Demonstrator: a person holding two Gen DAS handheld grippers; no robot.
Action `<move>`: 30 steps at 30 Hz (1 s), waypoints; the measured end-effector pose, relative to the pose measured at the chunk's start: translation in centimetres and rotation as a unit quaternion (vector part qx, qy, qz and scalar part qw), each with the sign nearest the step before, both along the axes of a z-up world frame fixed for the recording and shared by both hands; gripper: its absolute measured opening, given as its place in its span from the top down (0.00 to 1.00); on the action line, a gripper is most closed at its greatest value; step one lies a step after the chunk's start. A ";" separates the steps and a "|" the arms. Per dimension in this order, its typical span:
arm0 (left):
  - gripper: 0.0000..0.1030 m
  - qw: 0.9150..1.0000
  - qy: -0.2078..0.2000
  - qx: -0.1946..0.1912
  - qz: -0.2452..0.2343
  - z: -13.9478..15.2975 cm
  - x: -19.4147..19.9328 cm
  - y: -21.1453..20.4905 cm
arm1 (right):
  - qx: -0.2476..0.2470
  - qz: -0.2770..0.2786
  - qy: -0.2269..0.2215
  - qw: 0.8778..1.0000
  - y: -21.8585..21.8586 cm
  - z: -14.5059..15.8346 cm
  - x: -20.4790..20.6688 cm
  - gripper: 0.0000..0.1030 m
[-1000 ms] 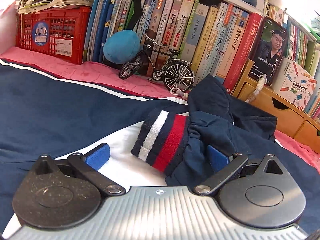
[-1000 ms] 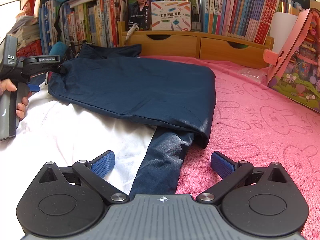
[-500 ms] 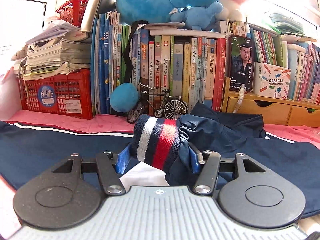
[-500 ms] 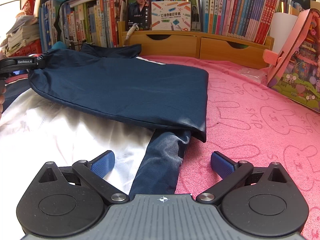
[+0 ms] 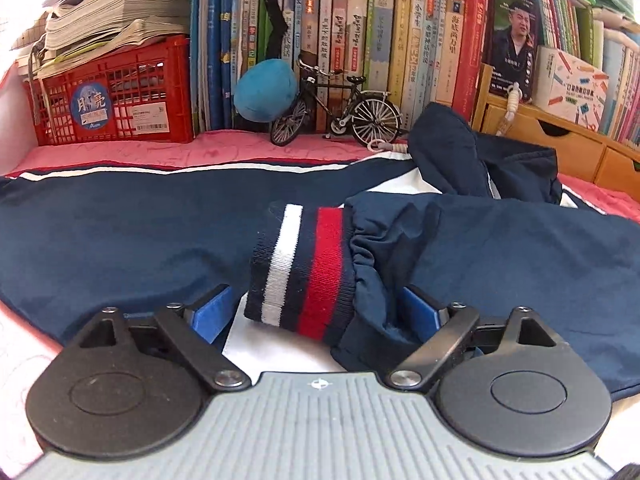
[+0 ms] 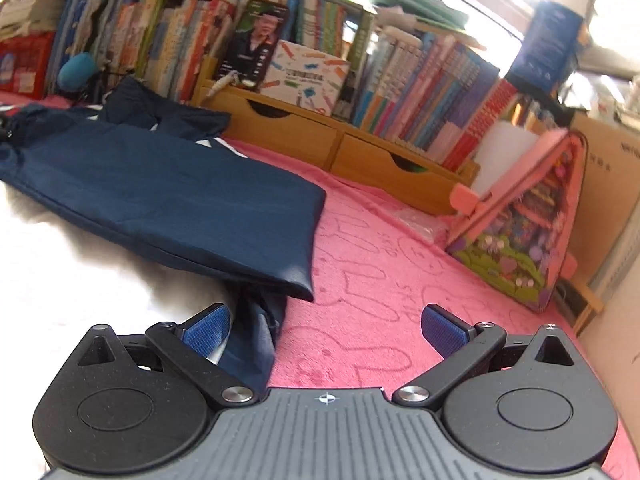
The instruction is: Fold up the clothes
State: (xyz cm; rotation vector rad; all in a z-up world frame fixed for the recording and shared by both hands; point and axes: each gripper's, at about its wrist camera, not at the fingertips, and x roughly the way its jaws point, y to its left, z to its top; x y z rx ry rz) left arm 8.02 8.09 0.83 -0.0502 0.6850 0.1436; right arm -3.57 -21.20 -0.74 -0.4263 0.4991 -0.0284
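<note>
The jacket [image 5: 120,240] is made of smooth, dark blue cloth, and its cuff [image 5: 304,276] is ribbed knit. The surface [image 6: 400,280] is covered by fuzzy pink cloth. The crate [image 5: 116,96] is shiny red plastic. The drawers [image 6: 360,152] are made of wood.

Jacket [image 5: 120,240] lies spread on the blanket [image 6: 400,280]. Its cuff [image 5: 304,268] rests on top, between the left gripper's [image 5: 316,312] spread jaws. Behind the jacket, along the book row [image 5: 360,40]: crate [image 5: 112,100] at left with a paper stack [image 5: 112,20] on it, model bicycle [image 5: 336,108] to its right. Drawer unit [image 6: 340,144] stands further right. A sleeve, probably, lies by the right gripper's [image 6: 326,326] left pad.
</note>
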 end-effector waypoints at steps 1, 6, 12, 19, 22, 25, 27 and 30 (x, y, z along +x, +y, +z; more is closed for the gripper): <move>0.06 1.000 0.005 0.009 -0.003 -0.1 0.1 -0.3 | -0.012 0.015 -0.003 1.000 0.9 0.0 0.3 0.00; 0.02 1.000 0.009 -0.004 -0.008 -0.2 0.3 0.1 | -0.027 -0.029 -0.018 0.999 0.7 0.3 3.4 0.00; 0.00 0.999 0.014 0.002 -0.031 -0.4 0.5 -0.3 | 0.025 -0.119 -0.004 0.993 -5.9 0.3 4.8 0.01; 0.00 1.000 0.013 0.005 -0.026 -0.4 0.7 0.0 | 0.052 -0.053 0.014 0.997 -3.3 0.9 3.8 0.01; 0.00 0.999 0.007 0.029 -0.015 -0.2 1.3 0.6 | 0.038 -0.061 0.028 0.997 -3.7 0.4 4.3 0.01; 0.00 1.000 0.014 0.004 -0.005 -0.4 1.9 2.1 | 0.022 -0.063 0.033 0.997 -5.5 -0.4 4.3 0.01; 0.00 1.000 0.015 -0.003 -0.008 -0.4 2.0 2.3 | 0.030 -0.055 0.037 0.997 -6.3 -0.4 4.1 0.01; 0.00 1.000 0.016 0.002 -0.011 -0.5 2.0 2.1 | -0.019 -0.057 0.021 0.998 -4.8 -0.6 3.7 0.01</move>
